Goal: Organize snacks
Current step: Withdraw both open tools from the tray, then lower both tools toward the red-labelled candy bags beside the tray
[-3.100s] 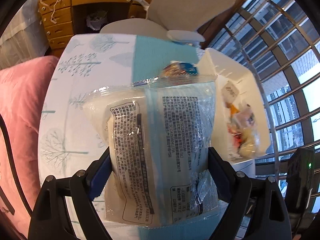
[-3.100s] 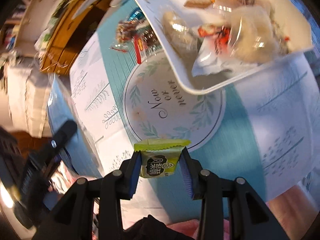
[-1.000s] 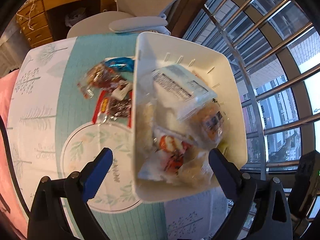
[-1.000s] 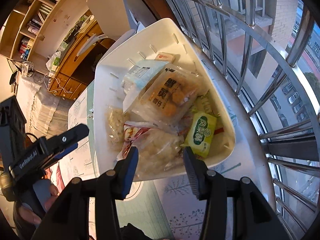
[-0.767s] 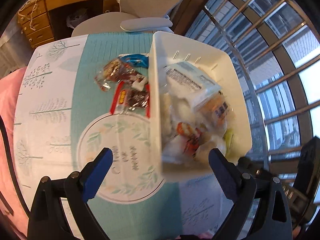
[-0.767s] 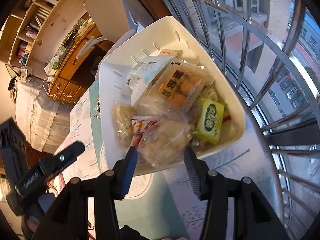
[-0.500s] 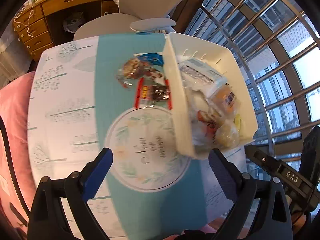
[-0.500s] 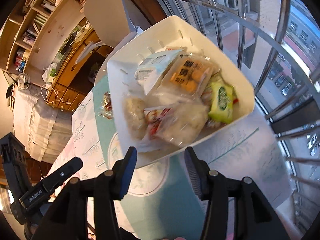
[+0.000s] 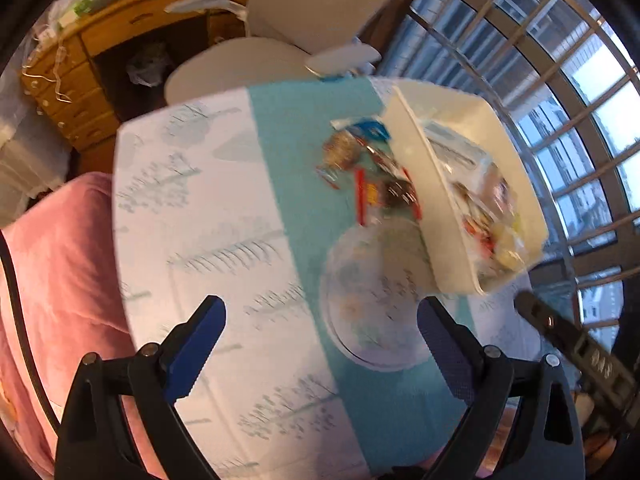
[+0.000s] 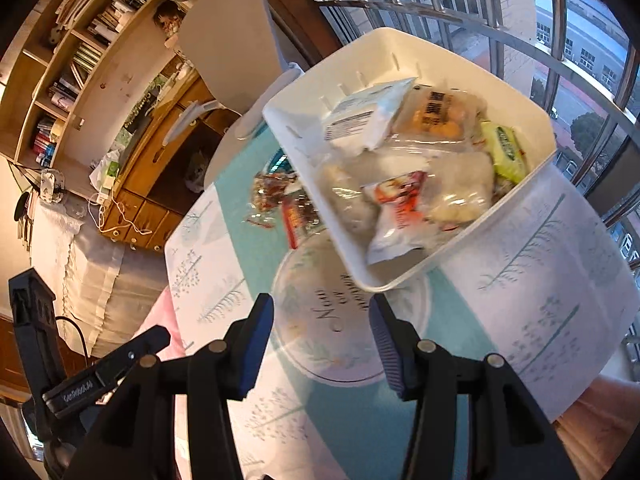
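The white basket (image 10: pixel 404 276) stands at the tabletop's (image 9: pixel 192 216) far edge by the window bars, filled with snack packets (image 10: pixel 404 152), a green one (image 10: pixel 505 148) against its window-side wall. Two more snack packets (image 9: pixel 372 176) lie loose on the teal stripe just beside the basket's wall. The left gripper (image 9: pixel 320 344) hangs over the printed cloth, jaws wide and empty. The right gripper (image 10: pixel 322 340) has its jaws partly open, nothing between them.

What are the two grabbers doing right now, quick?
Left gripper: open, nothing between its fingers.
Right gripper: open, nothing between its fingers.
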